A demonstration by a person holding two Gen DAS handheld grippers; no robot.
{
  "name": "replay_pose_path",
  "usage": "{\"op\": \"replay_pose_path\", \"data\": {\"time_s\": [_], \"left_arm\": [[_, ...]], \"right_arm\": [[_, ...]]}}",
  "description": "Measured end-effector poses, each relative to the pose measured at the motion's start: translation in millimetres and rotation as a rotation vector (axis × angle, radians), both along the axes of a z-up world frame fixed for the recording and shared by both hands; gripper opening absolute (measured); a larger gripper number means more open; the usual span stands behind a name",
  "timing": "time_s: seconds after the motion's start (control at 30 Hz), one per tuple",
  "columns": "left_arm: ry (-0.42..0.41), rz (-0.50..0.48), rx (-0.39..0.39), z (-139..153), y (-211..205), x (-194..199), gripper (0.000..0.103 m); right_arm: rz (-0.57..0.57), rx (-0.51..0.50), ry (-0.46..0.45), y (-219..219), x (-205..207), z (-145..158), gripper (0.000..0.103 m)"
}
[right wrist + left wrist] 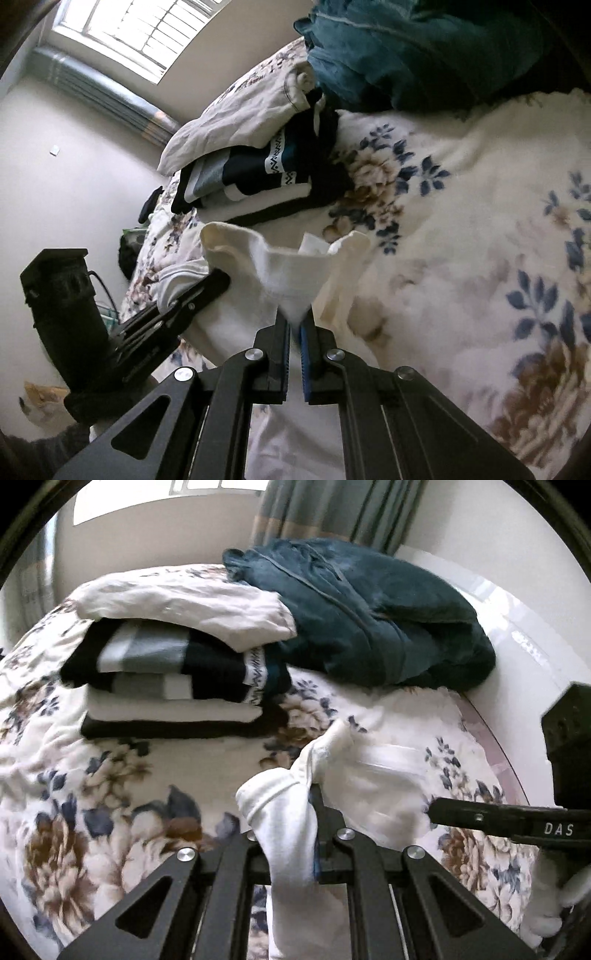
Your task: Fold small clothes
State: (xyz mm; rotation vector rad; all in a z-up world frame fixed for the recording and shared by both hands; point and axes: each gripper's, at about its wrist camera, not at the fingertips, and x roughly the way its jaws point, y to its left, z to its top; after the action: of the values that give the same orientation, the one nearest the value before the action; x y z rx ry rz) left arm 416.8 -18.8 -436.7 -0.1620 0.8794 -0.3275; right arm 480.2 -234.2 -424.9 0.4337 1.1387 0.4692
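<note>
Floral bedspread; white garment crosswise

1. Open floral blanket near and left: room to pass low and level.
2. Far left, blocked by a stack of folded clothes (cream piece on top, dark ones under).
3. Far right, blocked by a heaped teal garment, touching the stack.
4. Right edge bounded by a white bed rim.
5. Between both grippers, spanned by a lifted white garment; no passage through.
</note>
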Motion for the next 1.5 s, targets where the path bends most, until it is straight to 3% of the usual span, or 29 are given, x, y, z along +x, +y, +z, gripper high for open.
{"op": "replay_pose_path", "data": {"time_s": [0.13,0.27,0.33,0.37,0.4,0.57,0.73,0.77,0.8,0.87,1.0,1.07,1.17,1.2,1.27,1.37,1.47,1.5], "left_arm": [[0.054,-0.005,-0.012,-15.9,4.7,-14.6,0.006],[0.175,0.038,-0.102,-51.7,22.1,20.1,0.008],[0.232,0.064,-0.118,-69.3,33.7,48.4,0.010],[0.241,0.070,-0.139,-73.4,38.7,56.7,0.010],[0.248,0.071,-0.147,-75.9,41.9,63.3,0.007],[0.238,0.040,-0.116,-72.3,41.4,76.8,0.007],[0.229,0.020,-0.101,-69.8,33.7,76.4,0.007],[0.229,0.017,-0.106,-69.0,32.1,76.7,0.007],[0.229,0.013,-0.112,-68.1,30.8,77.5,0.007],[0.232,0.000,-0.136,-66.6,27.0,81.8,0.007],[0.225,-0.044,-0.169,-66.0,14.8,91.1,0.007],[0.245,-0.052,-0.153,-75.5,8.3,99.6,0.009],[0.317,-0.061,-0.126,-100.1,2.0,112.9,0.009],[0.352,-0.064,-0.122,-107.8,1.5,116.9,0.009],[0.424,-0.059,-0.127,-119.2,5.4,123.2,0.013],[0.438,-0.030,-0.177,-114.8,18.1,121.9,0.026],[0.456,-0.005,-0.207,-110.3,28.1,120.5,0.027],[0.460,-0.003,-0.208,-110.2,28.4,121.1,0.027]], "right_arm": [[0.027,0.020,0.032,-6.5,-21.6,-1.1,0.004],[0.029,0.009,0.148,-10.2,-18.3,-30.5,0.006],[-0.008,0.007,0.219,-15.2,2.2,-54.1,0.031],[-0.033,0.003,0.244,-17.8,14.4,-64.9,0.050],[-0.049,0.016,0.252,-19.3,27.5,-74.8,0.058],[-0.019,-0.053,0.255,-2.6,81.1,-97.1,0.058],[0.104,-0.155,0.297,31.5,94.1,-107.1,0.057],[0.129,-0.213,0.305,39.6,92.7,-111.5,0.041],[0.128,-0.247,0.298,42.5,91.4,-114.0,0.003],[0.087,-0.297,0.263,38.9,89.8,-114.8,0.004],[-0.127,-0.242,0.225,-9.7,89.5,-101.1,0.004],[-0.180,-0.199,0.225,-29.4,87.8,-100.7,0.004],[-0.198,-0.151,0.266,-43.1,86.5,-109.7,0.007],[-0.196,-0.137,0.286,-46.5,86.8,-112.3,0.019],[-0.224,-0.132,0.320,-55.4,82.8,-108.9,0.026],[-0.235,-0.012,0.331,-62.8,70.3,-101.6,0.046],[-0.163,0.043,0.391,-42.1,64.2,-111.0,0.047],[-0.137,0.032,0.419,-31.7,63.7,-119.0,0.043]]}}
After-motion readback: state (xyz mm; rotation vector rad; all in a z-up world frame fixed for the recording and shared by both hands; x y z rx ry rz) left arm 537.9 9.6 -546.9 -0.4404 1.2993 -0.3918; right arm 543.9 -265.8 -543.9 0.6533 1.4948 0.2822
